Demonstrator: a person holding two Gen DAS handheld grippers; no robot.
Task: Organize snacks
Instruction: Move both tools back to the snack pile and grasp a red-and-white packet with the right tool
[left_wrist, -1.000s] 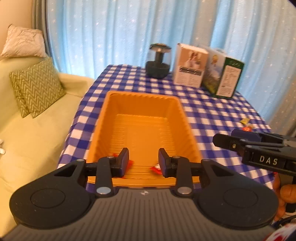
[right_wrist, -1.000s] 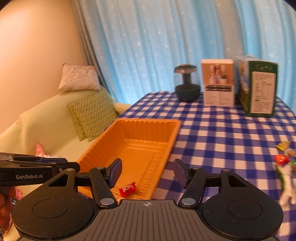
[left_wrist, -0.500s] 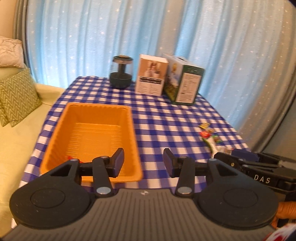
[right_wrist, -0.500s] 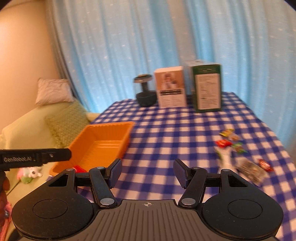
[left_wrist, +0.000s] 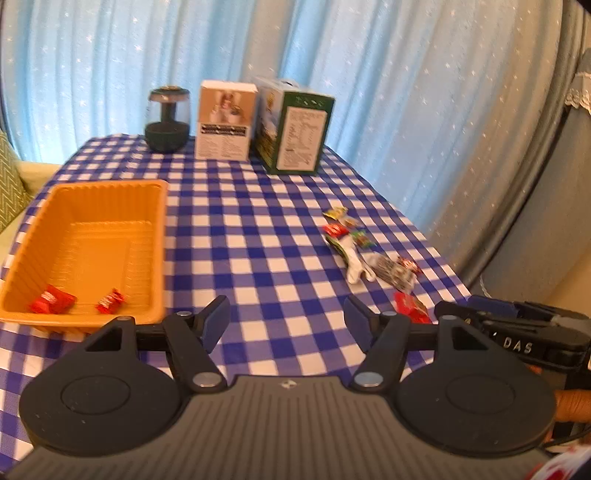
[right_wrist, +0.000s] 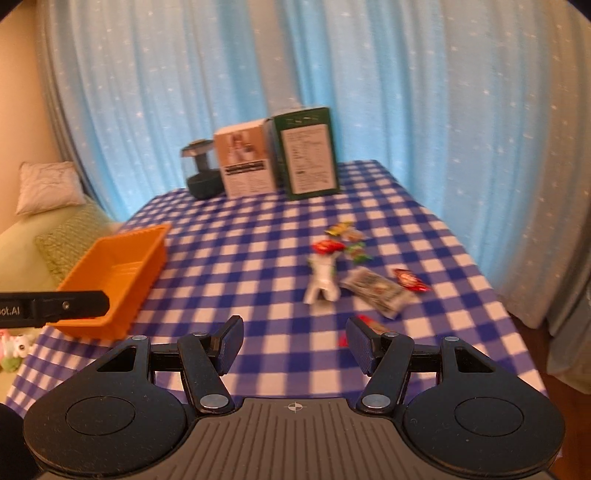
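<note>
Now both pairs of tongs hang over the near edge of the table (left_wrist: 258, 229), which wears a blue-and-white checked cloth, and neither grips anything. The left tongs (left_wrist: 286, 321) have just been opening, and their jaws stand apart with only cloth showing between them. The right tongs (right_wrist: 293, 341) are likewise released, jaws parted over bare checks, with a red wrapper (right_wrist: 369, 325) lying just behind the right-hand finger, partly hidden by it.

Ahead and to the left of the left tongs sits the orange tray (left_wrist: 155, 236), and in its near end lie two red candies (left_wrist: 53, 301), a little apart from each other. Ahead and to the right of both tongs the loose snacks (right_wrist: 347, 254) are scattered on the cloth: small bright wrappers at the far side, a white packet (right_wrist: 321, 280) nearer, a silvery printed packet (right_wrist: 376, 290) beside it, and another red packet (right_wrist: 410, 278) to its right. Motion blur softens their details.

Far beyond the tongs, at the back of the table, stand a dark lamp-like object (left_wrist: 168, 118), a pale carton (left_wrist: 225, 122) and a green carton (left_wrist: 299, 136), in front of a blue curtain (left_wrist: 369, 74). Seen from the left wrist, the right tongs' dark body enters at the right edge, a hand (left_wrist: 572, 404) behind it.
</note>
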